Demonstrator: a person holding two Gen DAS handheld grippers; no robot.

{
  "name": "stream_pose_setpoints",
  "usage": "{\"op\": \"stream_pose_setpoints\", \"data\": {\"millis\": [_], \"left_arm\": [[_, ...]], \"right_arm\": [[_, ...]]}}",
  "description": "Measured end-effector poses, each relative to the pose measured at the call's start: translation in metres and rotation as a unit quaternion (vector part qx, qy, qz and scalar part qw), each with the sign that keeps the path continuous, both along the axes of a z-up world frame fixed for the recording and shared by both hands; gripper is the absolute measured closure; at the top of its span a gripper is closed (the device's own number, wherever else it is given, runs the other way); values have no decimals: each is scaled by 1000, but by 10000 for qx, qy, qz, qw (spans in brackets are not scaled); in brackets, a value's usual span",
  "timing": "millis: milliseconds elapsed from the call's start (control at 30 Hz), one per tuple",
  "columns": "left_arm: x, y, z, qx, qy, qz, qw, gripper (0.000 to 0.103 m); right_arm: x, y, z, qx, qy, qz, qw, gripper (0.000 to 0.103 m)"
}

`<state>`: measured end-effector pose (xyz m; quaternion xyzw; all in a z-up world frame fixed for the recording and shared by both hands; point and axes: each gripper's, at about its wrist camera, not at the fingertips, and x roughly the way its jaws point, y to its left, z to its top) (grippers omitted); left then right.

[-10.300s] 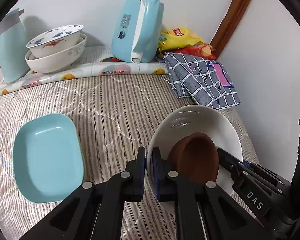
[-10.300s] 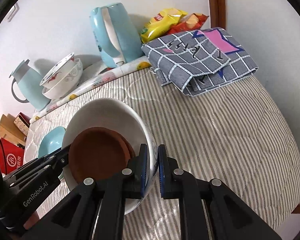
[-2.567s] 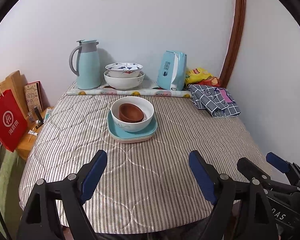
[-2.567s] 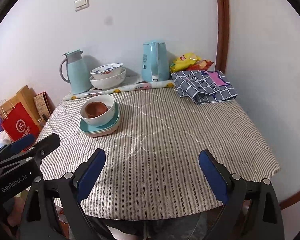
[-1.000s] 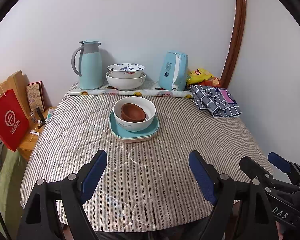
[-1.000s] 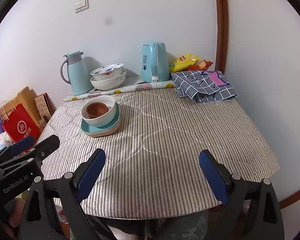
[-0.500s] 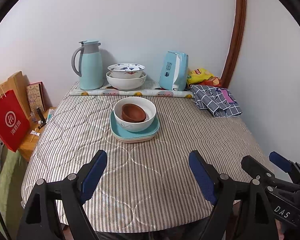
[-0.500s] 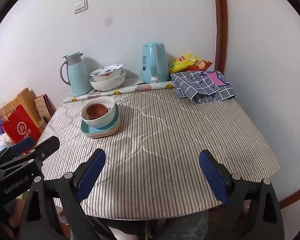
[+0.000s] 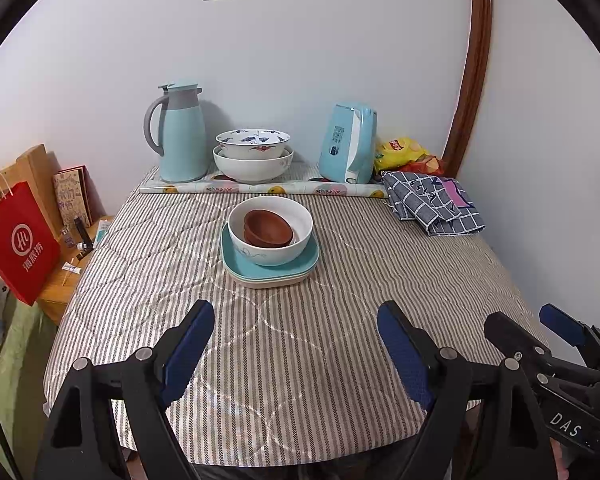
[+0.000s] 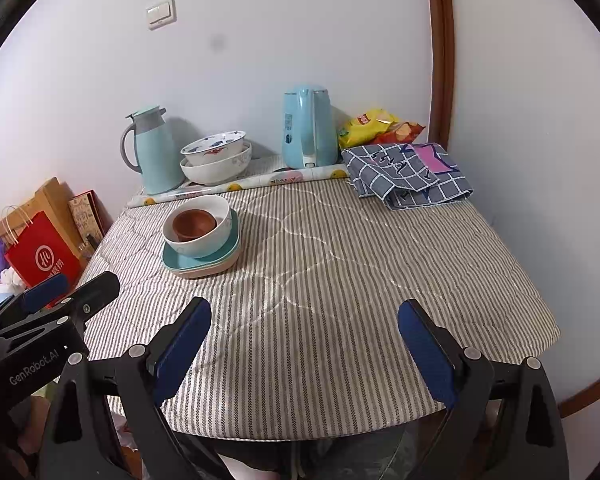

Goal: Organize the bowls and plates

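A brown bowl (image 9: 268, 227) sits inside a white bowl (image 9: 278, 254), which stands on stacked teal plates (image 9: 240, 266) in the middle of the striped table. The same stack shows in the right wrist view: brown bowl (image 10: 194, 224), white bowl (image 10: 204, 246), plates (image 10: 224, 262). My left gripper (image 9: 296, 340) is open and empty over the table's front edge. My right gripper (image 10: 304, 340) is open and empty, also at the front edge. Both are well short of the stack.
At the back stand a teal jug (image 9: 180, 136), two nested patterned bowls (image 9: 254, 156), a teal kettle (image 9: 348, 148), snack bags (image 9: 404, 152) and a folded checked cloth (image 9: 432, 200). A red bag (image 9: 18, 244) stands left of the table. The wall is close on the right.
Ten seconds ago both grippers were shut on the white bowl's rim. They have let go, opened and drawn back. In the last second there is only a slight drift.
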<state>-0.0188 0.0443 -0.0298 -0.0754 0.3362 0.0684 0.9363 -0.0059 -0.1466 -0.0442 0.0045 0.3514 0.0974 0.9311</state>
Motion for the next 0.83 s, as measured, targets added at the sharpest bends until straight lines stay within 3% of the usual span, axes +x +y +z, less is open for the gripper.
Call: {"op": "stream_pose_setpoints", "data": {"millis": [500, 833], "left_arm": [[11, 5, 3, 20, 15, 22, 10000, 20], [31, 13, -8, 90, 136, 113, 9998, 20]], "right_arm": [[2, -1, 1, 91, -7, -17, 10000, 9], [26, 5, -9, 92, 132, 43, 9999, 9]]}}
